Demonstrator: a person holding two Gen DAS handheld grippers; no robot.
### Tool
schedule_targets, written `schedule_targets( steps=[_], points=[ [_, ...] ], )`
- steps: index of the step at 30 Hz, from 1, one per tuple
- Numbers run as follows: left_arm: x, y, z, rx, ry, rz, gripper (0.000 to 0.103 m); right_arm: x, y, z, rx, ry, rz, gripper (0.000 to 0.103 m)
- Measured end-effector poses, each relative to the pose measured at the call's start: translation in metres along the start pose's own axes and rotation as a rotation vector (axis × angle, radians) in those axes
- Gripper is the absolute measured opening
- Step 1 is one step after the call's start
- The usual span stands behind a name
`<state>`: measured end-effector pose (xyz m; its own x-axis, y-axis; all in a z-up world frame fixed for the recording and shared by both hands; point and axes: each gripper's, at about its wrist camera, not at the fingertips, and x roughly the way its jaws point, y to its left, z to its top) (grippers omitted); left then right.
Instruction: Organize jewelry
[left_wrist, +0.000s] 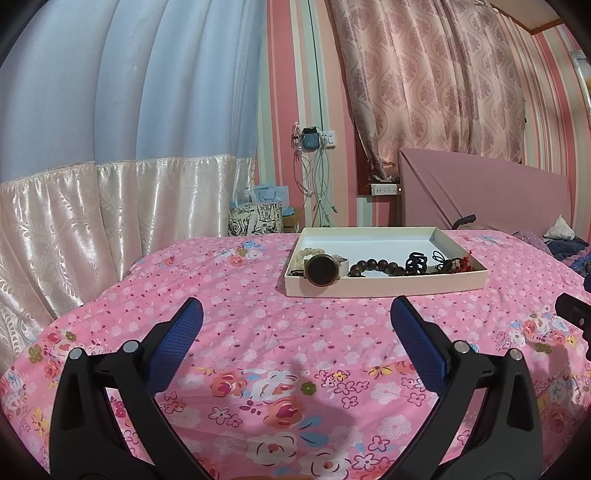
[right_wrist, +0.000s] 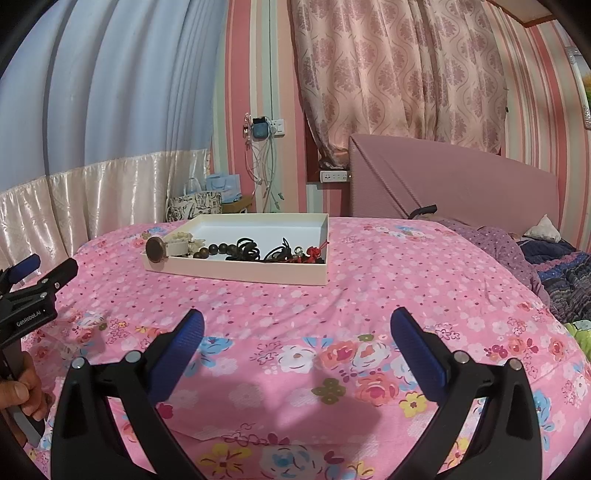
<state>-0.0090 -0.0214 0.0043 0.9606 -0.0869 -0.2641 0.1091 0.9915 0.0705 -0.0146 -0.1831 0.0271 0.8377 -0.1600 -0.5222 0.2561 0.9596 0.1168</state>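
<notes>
A shallow white tray (left_wrist: 384, 284) (right_wrist: 258, 275) rests on the pink floral bedspread, ahead of both grippers. Inside it lie a round dark-faced watch (left_wrist: 320, 269) (right_wrist: 154, 250) propped at the left end, a pale bead bracelet (left_wrist: 310, 253) (right_wrist: 181, 235), a dark wooden bead strand (left_wrist: 376, 266) (right_wrist: 218, 249), black hair ties and a clip (left_wrist: 417, 263) (right_wrist: 248, 248), and a red-tasselled charm (left_wrist: 463, 260) (right_wrist: 314, 253). My left gripper (left_wrist: 297, 315) stands open above the bedspread, short of the tray. My right gripper (right_wrist: 297, 326) is open too, nothing between its blue pads.
The bedspread (left_wrist: 258, 332) slopes off at the left toward satin curtains (left_wrist: 74, 206). A pink headboard (right_wrist: 461, 184) and rumpled blankets (right_wrist: 554, 269) lie to the right. Bags (left_wrist: 258, 214) and hanging cables (left_wrist: 314, 184) sit by the far wall. A hand (right_wrist: 18, 391) holds the left gripper's handle.
</notes>
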Motion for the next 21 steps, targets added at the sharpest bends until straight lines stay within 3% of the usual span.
schedule_targets(
  steps=[21],
  points=[
    [-0.001,0.0008,0.0004,-0.005,-0.003,-0.001,0.1,0.0,-0.0004,-0.0003,0.002,-0.004,-0.007,0.101]
  ],
)
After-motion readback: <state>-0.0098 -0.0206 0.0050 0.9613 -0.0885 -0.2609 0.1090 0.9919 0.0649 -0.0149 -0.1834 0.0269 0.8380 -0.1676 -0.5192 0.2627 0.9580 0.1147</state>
